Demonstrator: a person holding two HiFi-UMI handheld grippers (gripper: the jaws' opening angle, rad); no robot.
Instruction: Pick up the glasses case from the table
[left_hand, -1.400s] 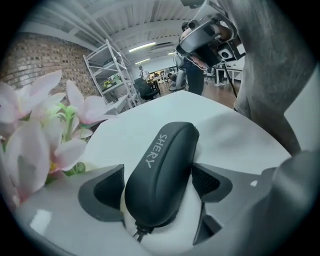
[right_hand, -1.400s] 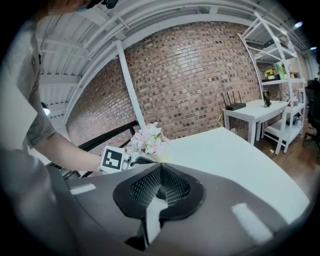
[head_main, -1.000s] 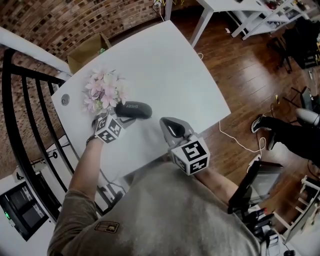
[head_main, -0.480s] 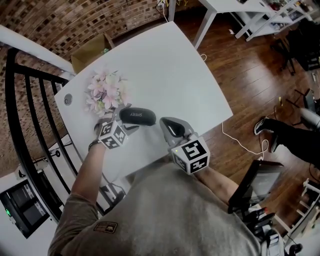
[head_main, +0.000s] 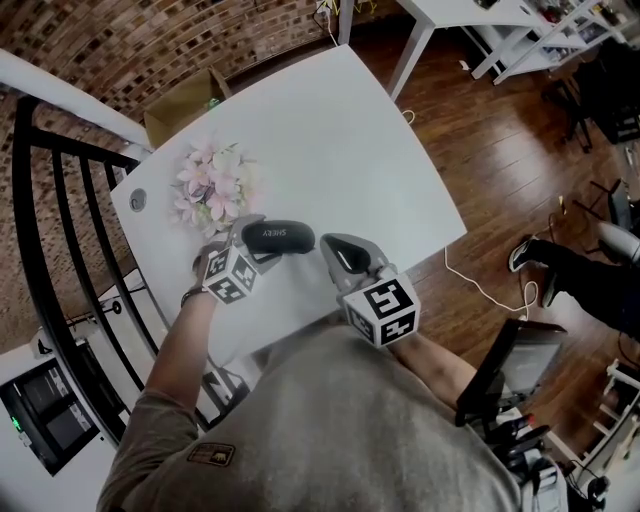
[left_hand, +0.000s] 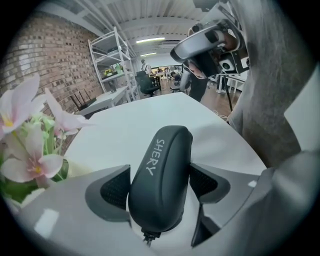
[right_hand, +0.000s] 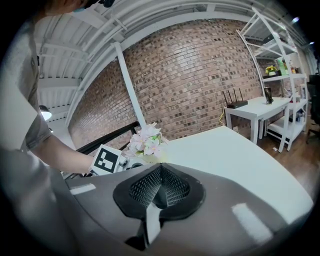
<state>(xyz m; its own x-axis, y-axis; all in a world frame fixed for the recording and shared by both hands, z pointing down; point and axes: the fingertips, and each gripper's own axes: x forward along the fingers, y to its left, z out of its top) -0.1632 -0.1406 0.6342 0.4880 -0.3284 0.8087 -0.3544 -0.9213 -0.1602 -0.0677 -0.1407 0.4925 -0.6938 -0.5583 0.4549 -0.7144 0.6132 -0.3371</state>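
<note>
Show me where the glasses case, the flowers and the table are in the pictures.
glasses case (left_hand: 159, 175): left gripper view, middle of its dark top.
flowers (head_main: 212, 185): head view, pink blossoms at the centre.
table (head_main: 340, 140): head view, bare white top.

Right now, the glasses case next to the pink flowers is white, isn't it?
Not white: the glasses case is black, as the left gripper view shows. It does sit next to the pink flowers.
</note>
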